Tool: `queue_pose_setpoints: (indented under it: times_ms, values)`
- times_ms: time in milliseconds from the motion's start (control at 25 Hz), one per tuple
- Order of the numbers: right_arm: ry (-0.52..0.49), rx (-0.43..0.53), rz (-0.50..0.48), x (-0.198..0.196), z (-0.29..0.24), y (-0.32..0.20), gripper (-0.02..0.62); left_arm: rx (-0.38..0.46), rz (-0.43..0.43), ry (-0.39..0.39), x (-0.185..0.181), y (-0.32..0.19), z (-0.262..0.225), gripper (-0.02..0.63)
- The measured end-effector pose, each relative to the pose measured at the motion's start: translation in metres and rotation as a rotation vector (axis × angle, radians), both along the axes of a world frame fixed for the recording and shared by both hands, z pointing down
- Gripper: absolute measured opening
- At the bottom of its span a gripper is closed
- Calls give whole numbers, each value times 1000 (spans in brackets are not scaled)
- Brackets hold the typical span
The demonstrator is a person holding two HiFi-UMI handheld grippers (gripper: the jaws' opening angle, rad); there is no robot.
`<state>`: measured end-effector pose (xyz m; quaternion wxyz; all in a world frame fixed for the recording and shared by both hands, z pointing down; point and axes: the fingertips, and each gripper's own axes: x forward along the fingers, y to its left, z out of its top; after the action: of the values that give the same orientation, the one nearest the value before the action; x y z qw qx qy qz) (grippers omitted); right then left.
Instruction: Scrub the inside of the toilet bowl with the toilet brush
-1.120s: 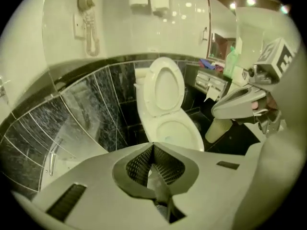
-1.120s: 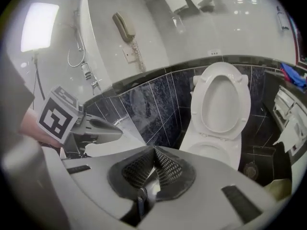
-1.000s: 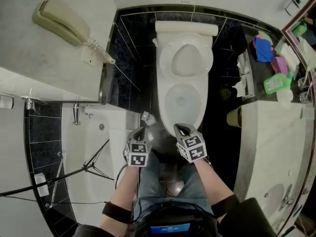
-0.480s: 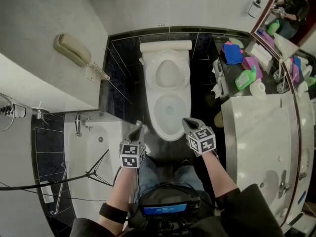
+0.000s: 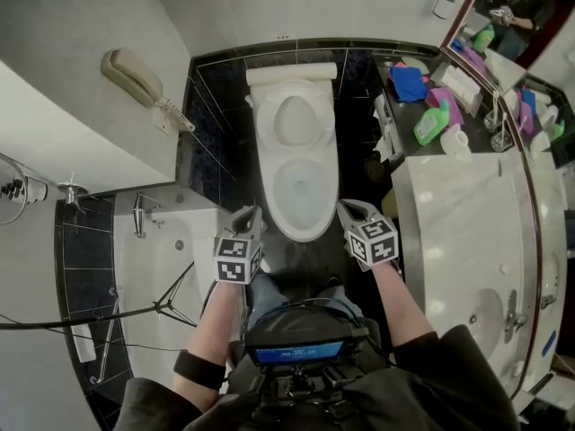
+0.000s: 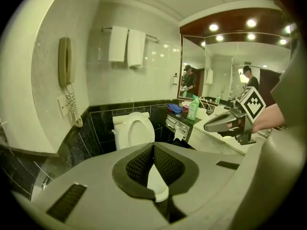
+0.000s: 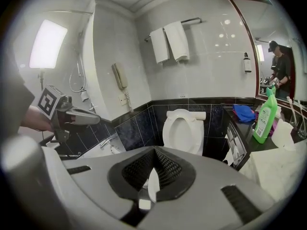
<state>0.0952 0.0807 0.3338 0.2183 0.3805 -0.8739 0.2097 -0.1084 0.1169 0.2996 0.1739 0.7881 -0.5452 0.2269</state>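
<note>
A hotel-style bathroom, seen from above: a white toilet with its lid raised stands against a wall of glossy black tiles, with a corded wall phone mounted on the pale wall to its left. A white bathtub with chrome taps lies to the left of the toilet, and a pale marble vanity counter with a sunken basin runs along the right under a large mirror. Folded white towels hang on a rail above the toilet, and a green bottle and cloths sit at the counter's far end.
</note>
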Motion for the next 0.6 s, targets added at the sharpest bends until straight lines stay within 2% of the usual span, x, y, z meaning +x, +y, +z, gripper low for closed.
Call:
queue_pose_setpoints:
  times_ms: [280,600]
  values:
    - [-2,8,1,0,-10,11,3,-8,24,0,9,13,-4,3]
    - [0,11,-20,-4,-6,16,3,-4,4,-10,4,26,-2,3]
